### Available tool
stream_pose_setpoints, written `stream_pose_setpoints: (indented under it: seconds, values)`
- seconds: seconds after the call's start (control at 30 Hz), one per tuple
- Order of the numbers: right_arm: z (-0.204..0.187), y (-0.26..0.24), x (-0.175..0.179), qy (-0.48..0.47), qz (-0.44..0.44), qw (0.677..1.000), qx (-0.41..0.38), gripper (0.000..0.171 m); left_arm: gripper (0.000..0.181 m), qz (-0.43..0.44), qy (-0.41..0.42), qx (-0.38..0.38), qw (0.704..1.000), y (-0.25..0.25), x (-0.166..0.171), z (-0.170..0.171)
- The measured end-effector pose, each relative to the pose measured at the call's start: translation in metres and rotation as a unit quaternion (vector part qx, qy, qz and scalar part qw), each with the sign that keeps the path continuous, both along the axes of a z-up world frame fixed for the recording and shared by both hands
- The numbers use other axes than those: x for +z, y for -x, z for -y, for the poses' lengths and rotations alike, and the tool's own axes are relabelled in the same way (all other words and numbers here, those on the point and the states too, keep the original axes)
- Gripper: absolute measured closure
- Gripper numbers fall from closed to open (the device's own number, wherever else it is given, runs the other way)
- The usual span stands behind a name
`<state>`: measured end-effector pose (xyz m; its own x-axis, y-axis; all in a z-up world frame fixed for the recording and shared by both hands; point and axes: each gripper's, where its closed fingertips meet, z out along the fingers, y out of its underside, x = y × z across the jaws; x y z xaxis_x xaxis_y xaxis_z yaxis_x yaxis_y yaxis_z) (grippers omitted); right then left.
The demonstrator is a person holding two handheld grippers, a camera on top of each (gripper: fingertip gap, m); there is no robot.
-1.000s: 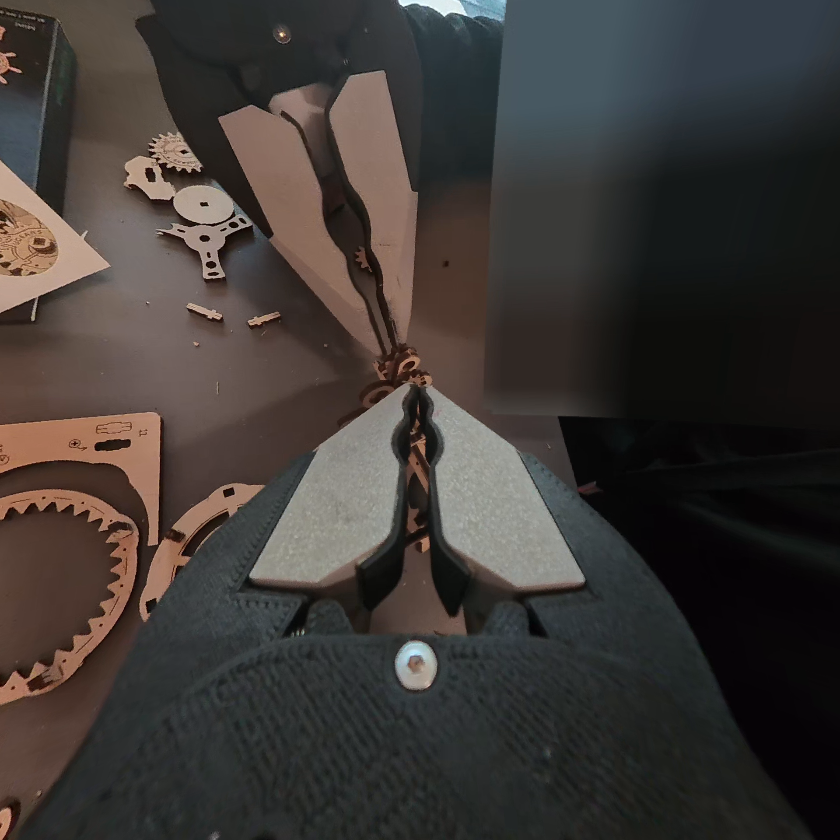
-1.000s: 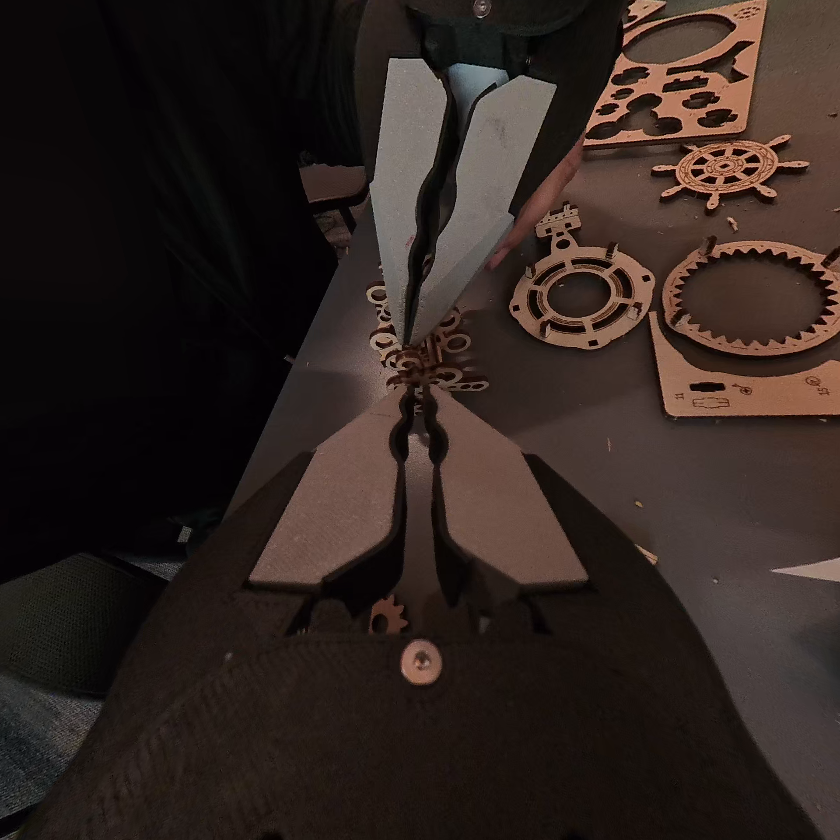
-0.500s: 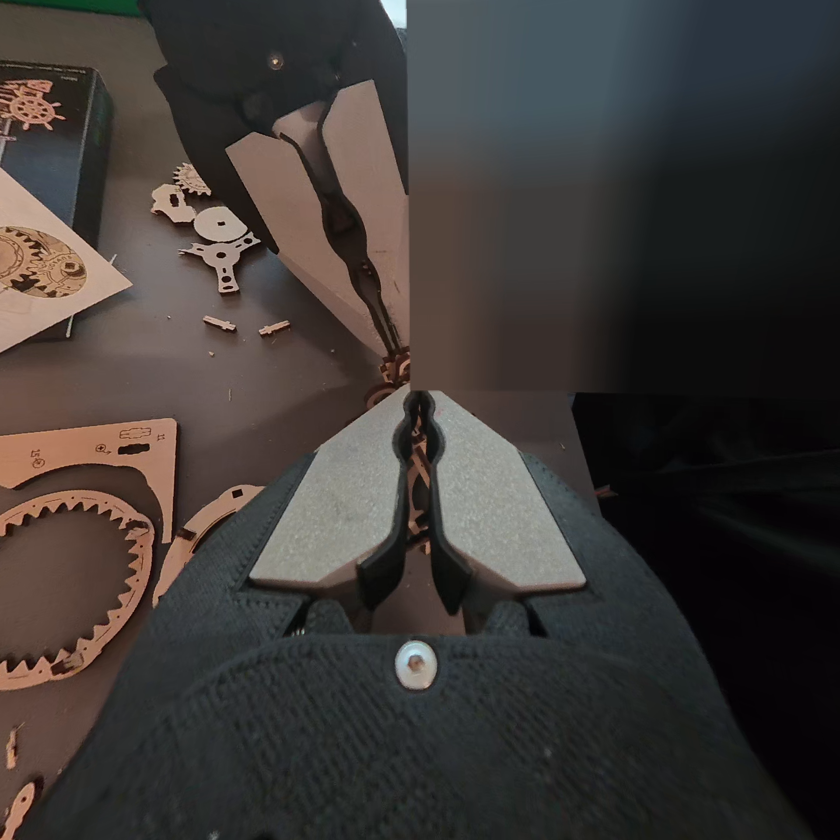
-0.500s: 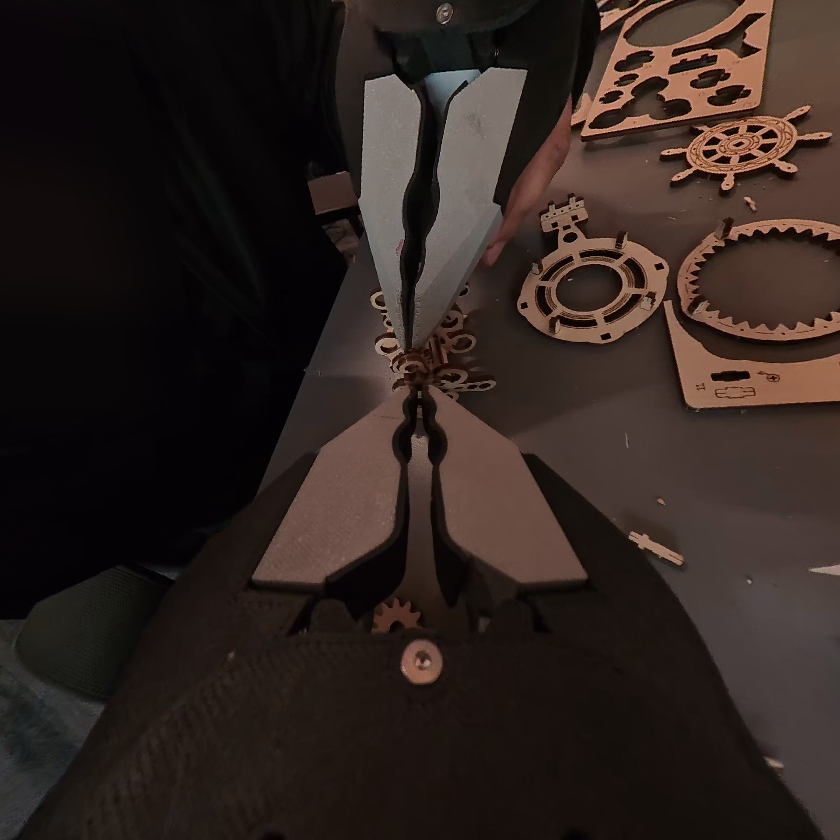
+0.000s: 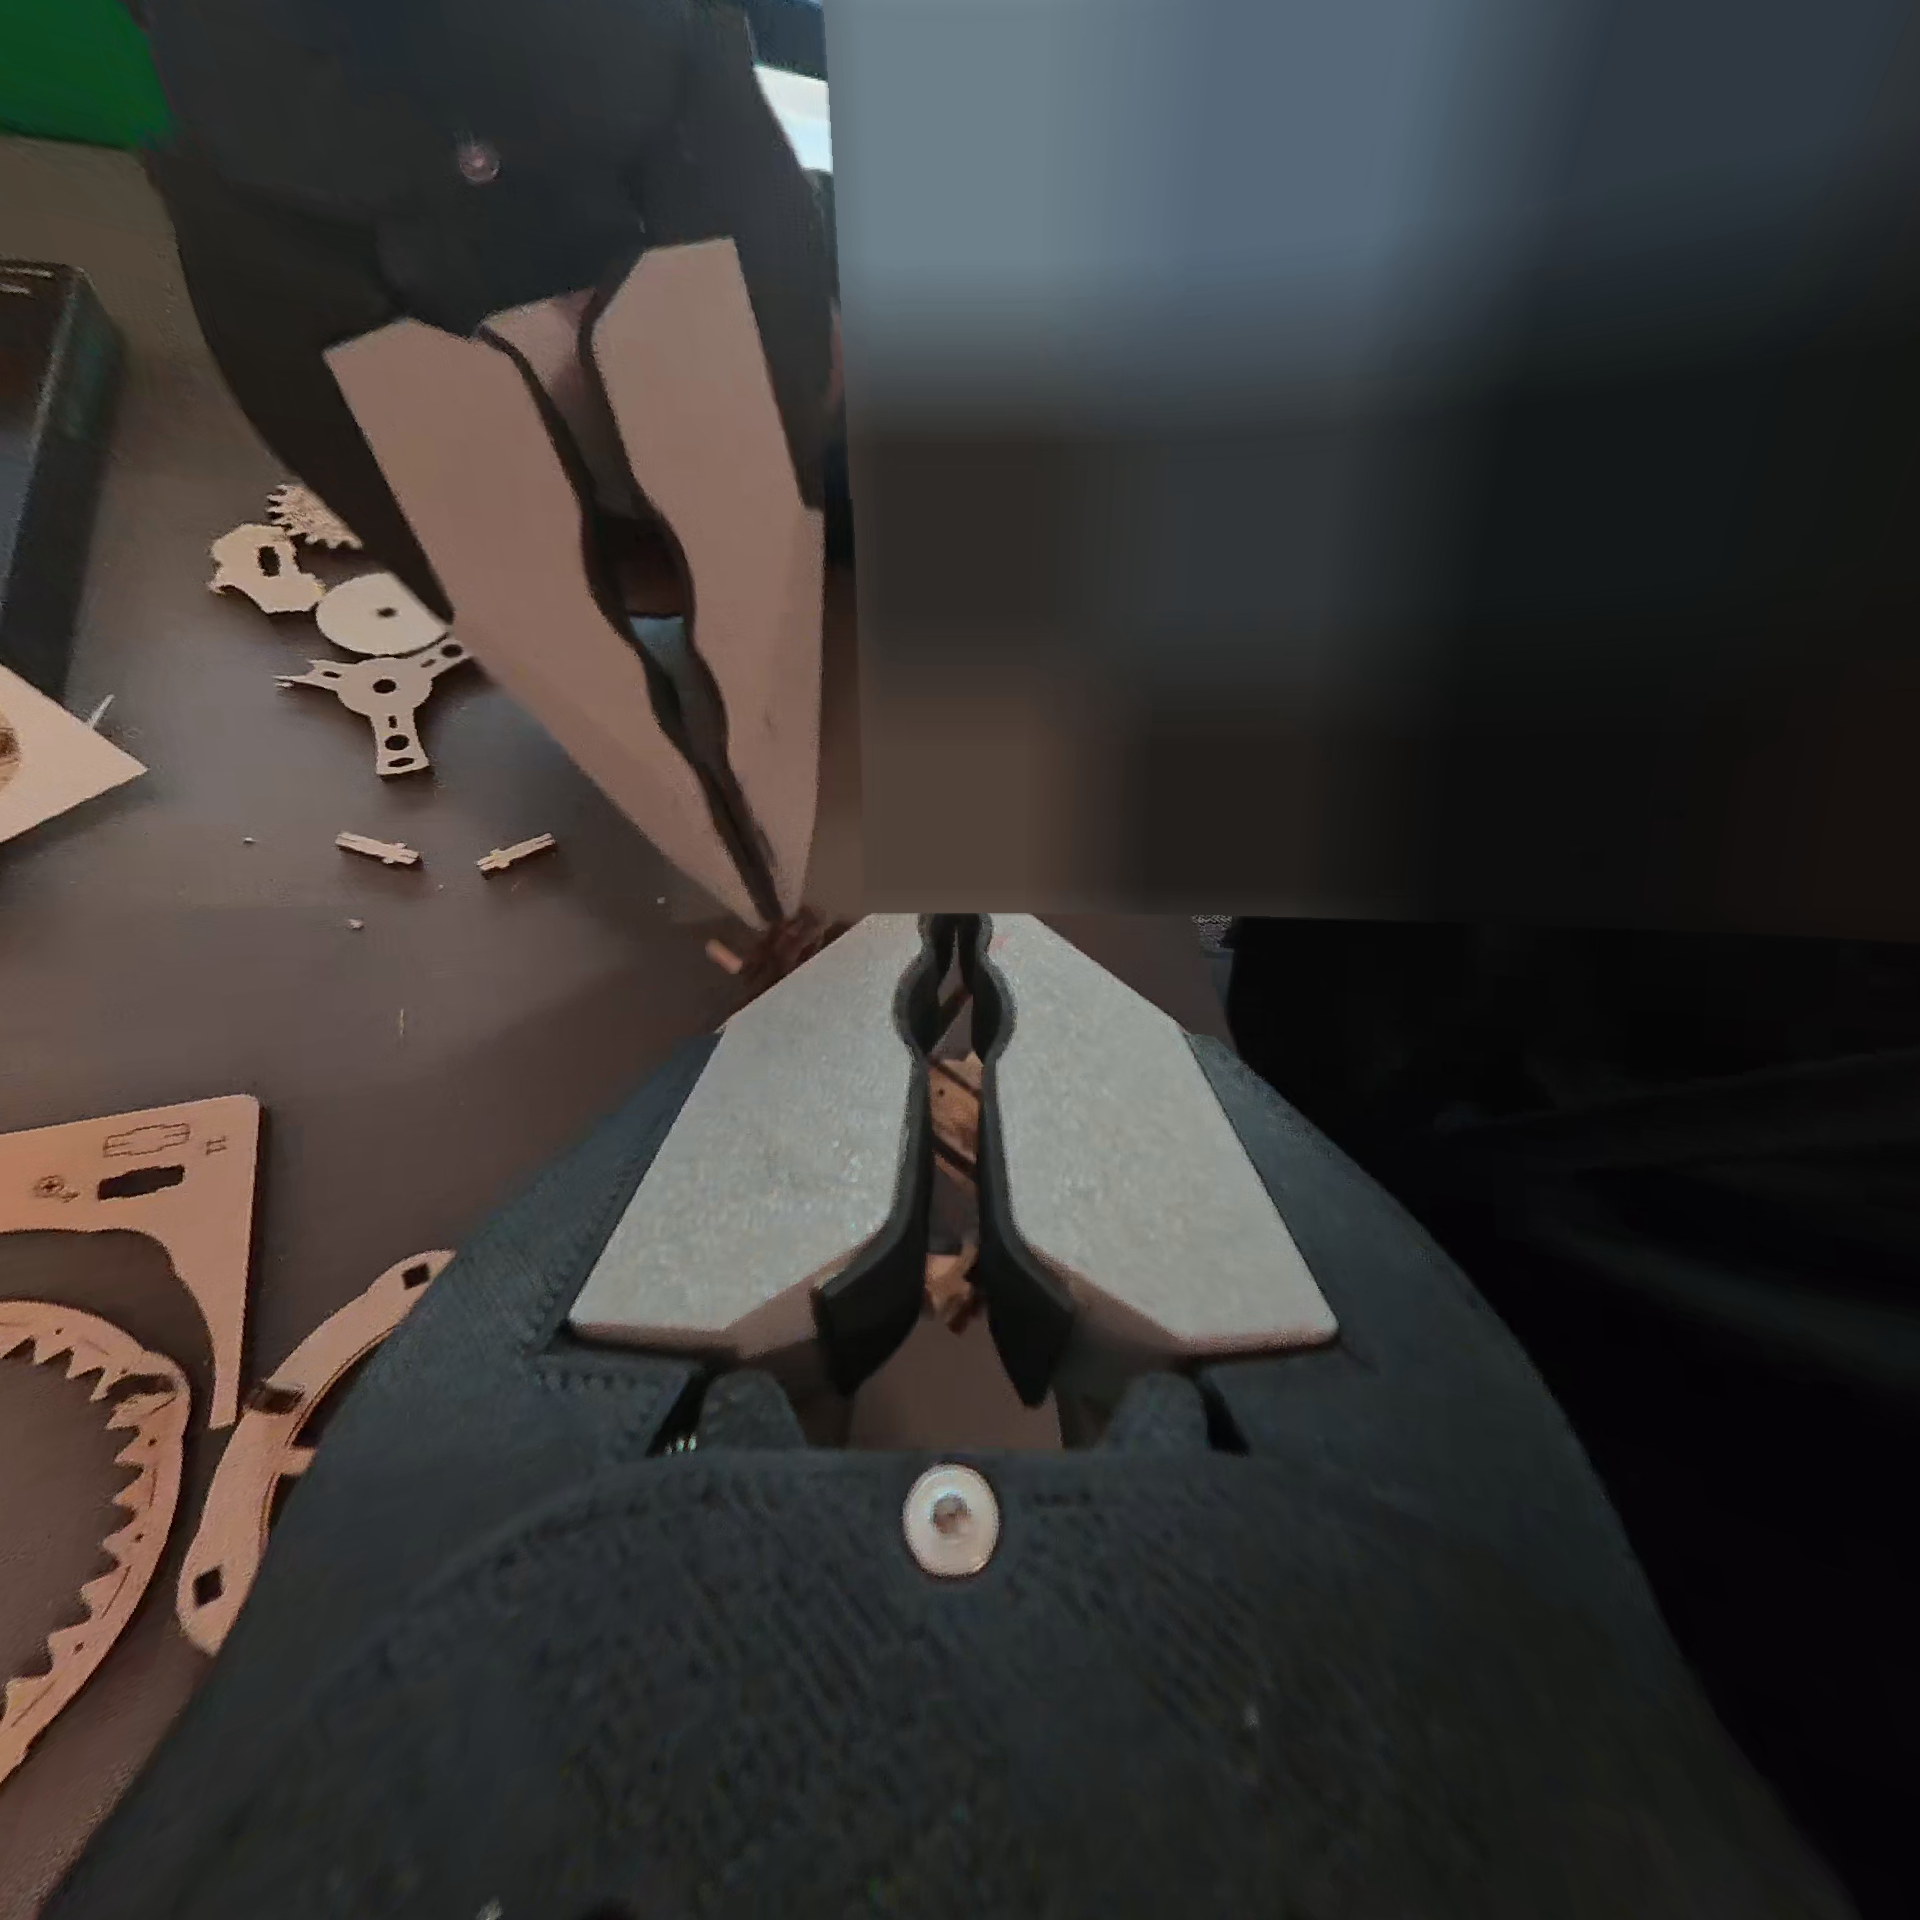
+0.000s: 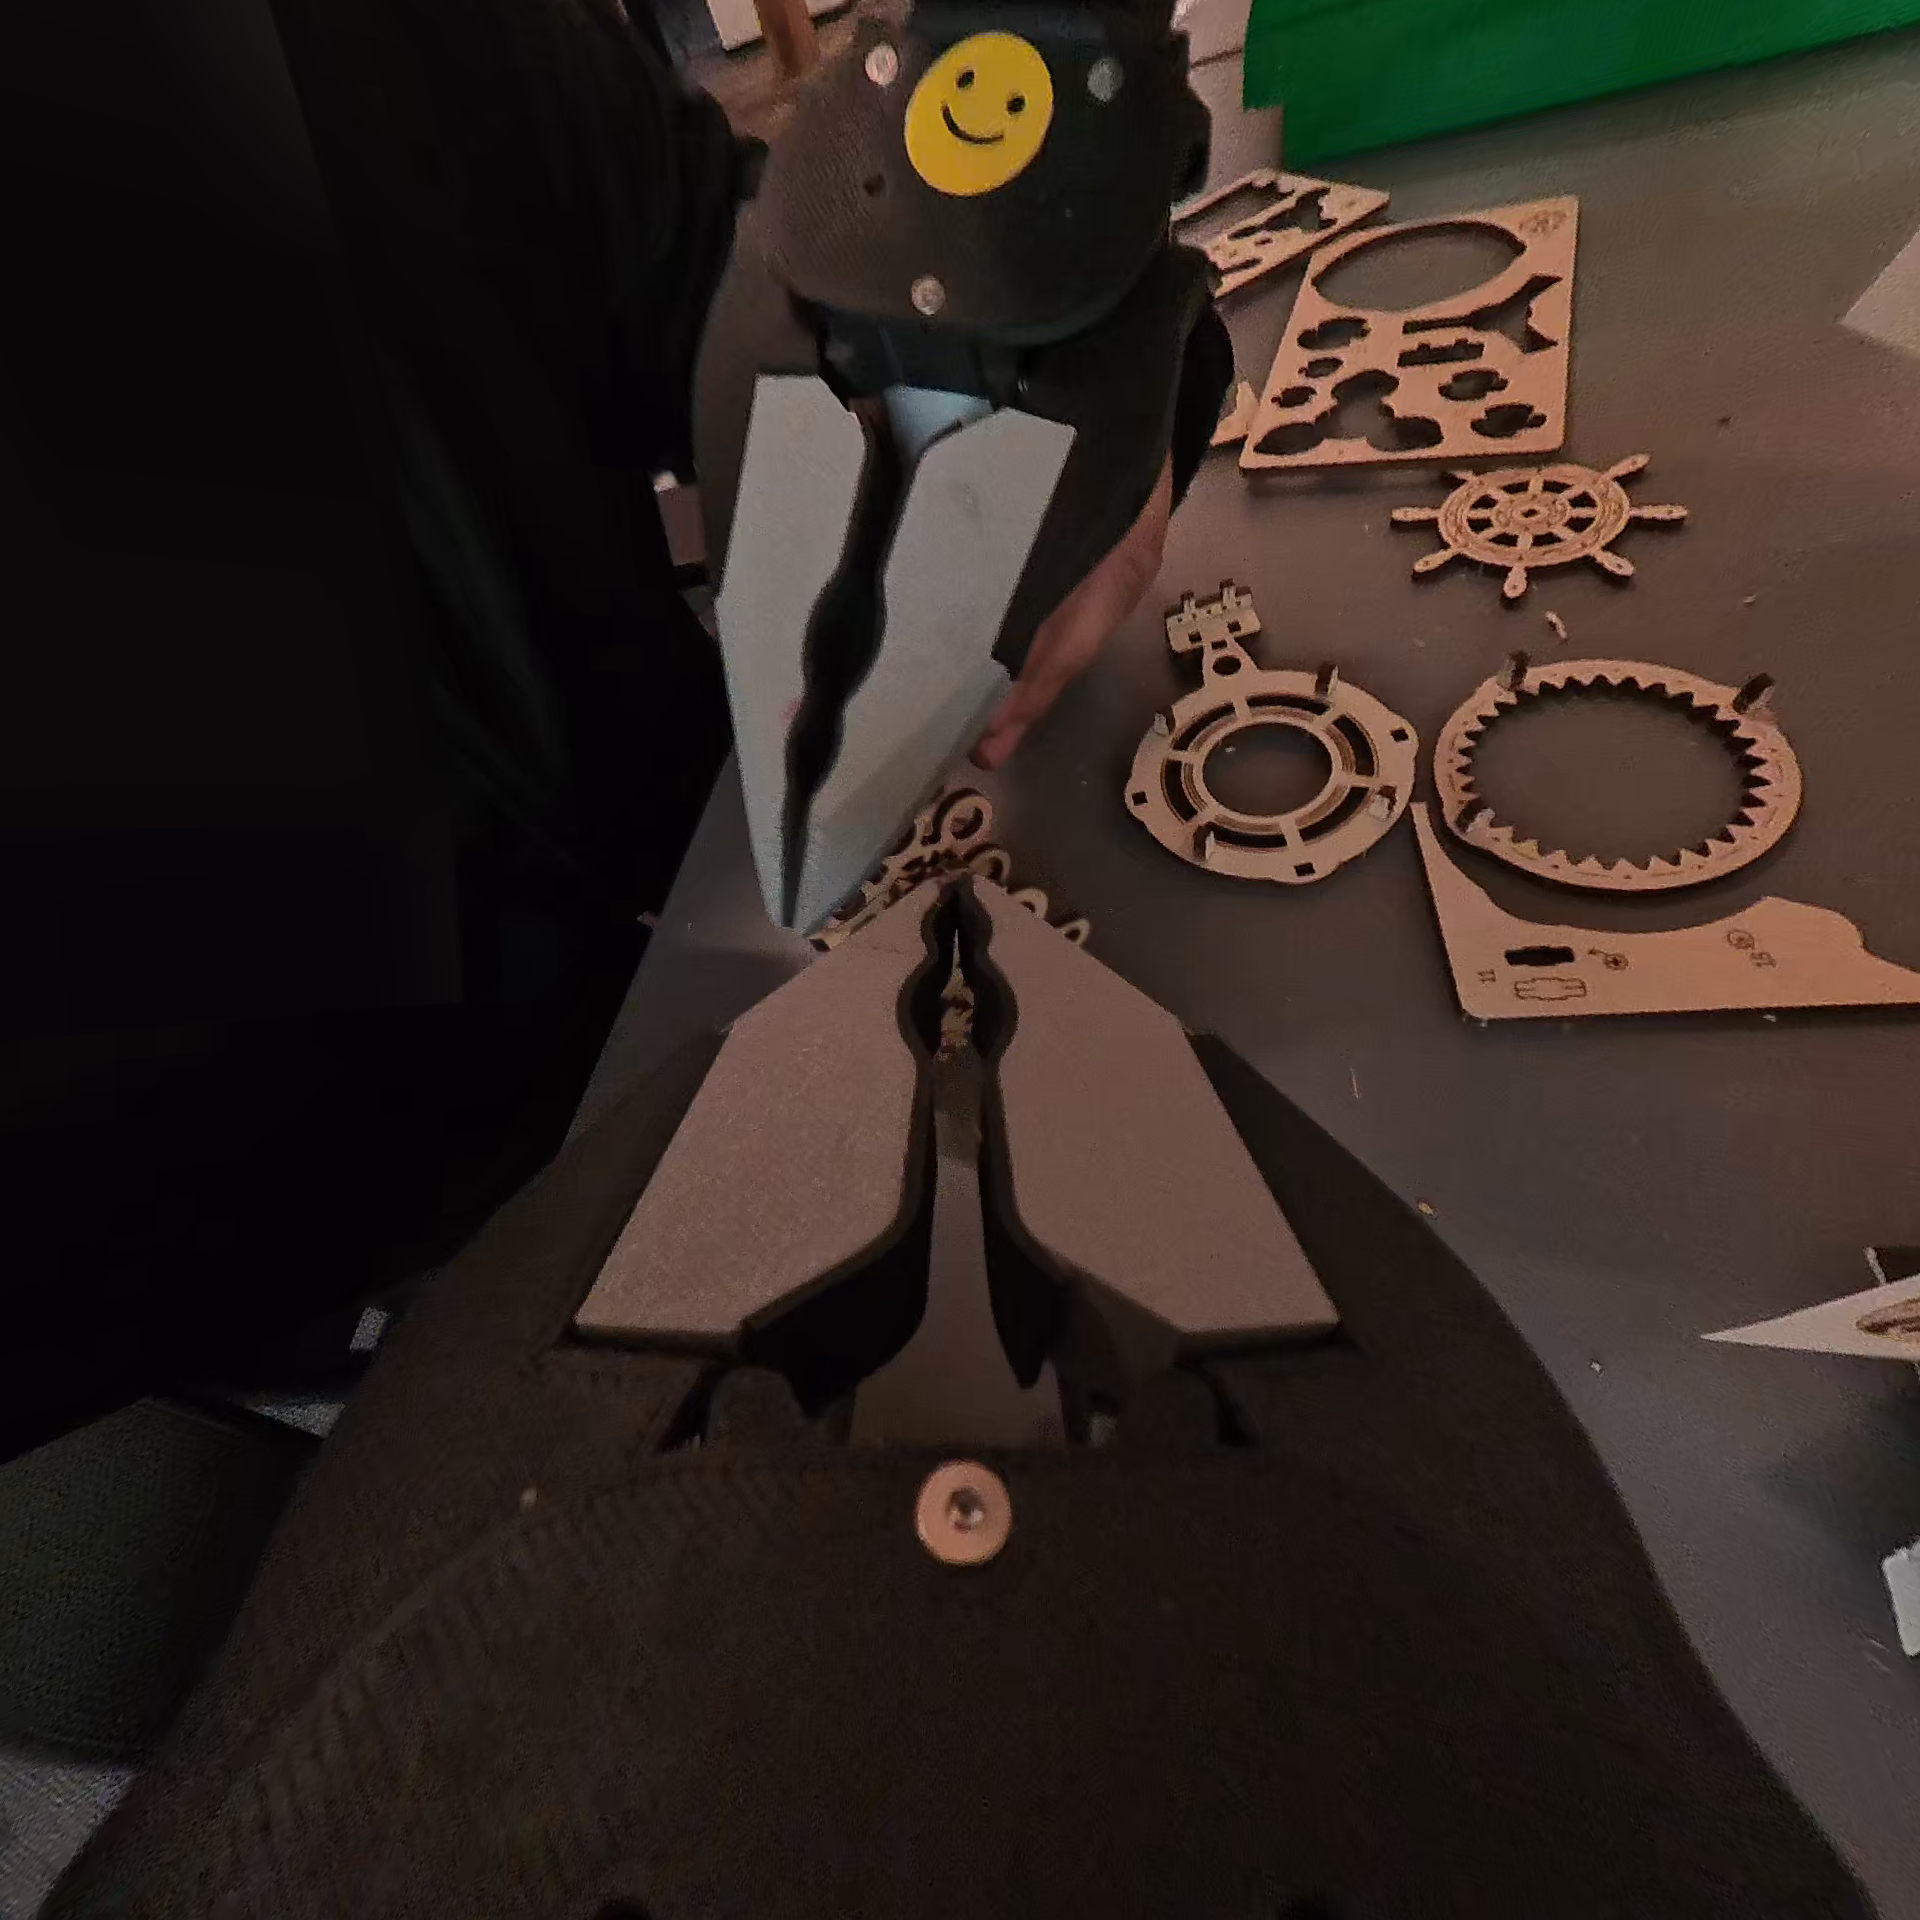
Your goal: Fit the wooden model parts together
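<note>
My left gripper (image 5: 951, 927) is shut, and a pale ornate wooden part (image 5: 951, 1101) shows in the slit between its fingers. The right wrist view shows the left gripper (image 6: 790, 914) coming down from the top, with the looped wooden part (image 6: 966, 831) just behind its tip, near the table's left edge. My right gripper (image 6: 958, 894) is shut, its tip over the same looped part. In the left wrist view the right gripper (image 5: 774, 909) pinches a small wooden piece (image 5: 792, 940) at its tip. The two tips sit side by side, almost touching.
On the dark table (image 6: 1351, 1195) lie a ship's wheel (image 6: 1538, 520), a round ring frame (image 6: 1268, 769), a toothed ring (image 6: 1616, 769) and a cut-out sheet (image 6: 1423, 343). Small parts (image 5: 384, 644), two pegs (image 5: 379, 849) and a dark box (image 5: 42, 468) lie beyond. A hand (image 6: 1070, 644) holds the left gripper. My left and right fingertips are right by each other. From the right gripper's tips to the ship's wheel (image 6: 1538, 520) is close to 20 cm.
The two tips were meeting head-on; now they are offset sideways. The right gripper's tip sits left of mine in the left wrist view. Both stay shut.
</note>
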<state>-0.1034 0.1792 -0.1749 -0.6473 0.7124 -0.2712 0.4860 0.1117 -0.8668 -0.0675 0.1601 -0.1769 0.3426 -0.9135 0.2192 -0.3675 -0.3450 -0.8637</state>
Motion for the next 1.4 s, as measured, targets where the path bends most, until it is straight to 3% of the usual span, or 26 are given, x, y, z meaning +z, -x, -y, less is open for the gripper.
stream_pose_setpoints:
  seconds: [0.23,0.6,1.4]
  values:
    - [-0.016,-0.003,-0.006,0.025,0.017,0.999,-0.017,0.171,0.181,0.04,0.029,-0.003,0.999,0.006,0.014,0.0]
    - [-0.006,-0.002,-0.02,0.009,0.061,0.998,0.006,0.171,0.181,-0.042,0.022,0.028,0.998,0.024,-0.007,-0.011]
    - [-0.006,0.002,-0.014,-0.009,0.018,1.0,0.0,0.171,0.181,-0.057,0.028,0.035,0.997,0.035,-0.009,-0.012]
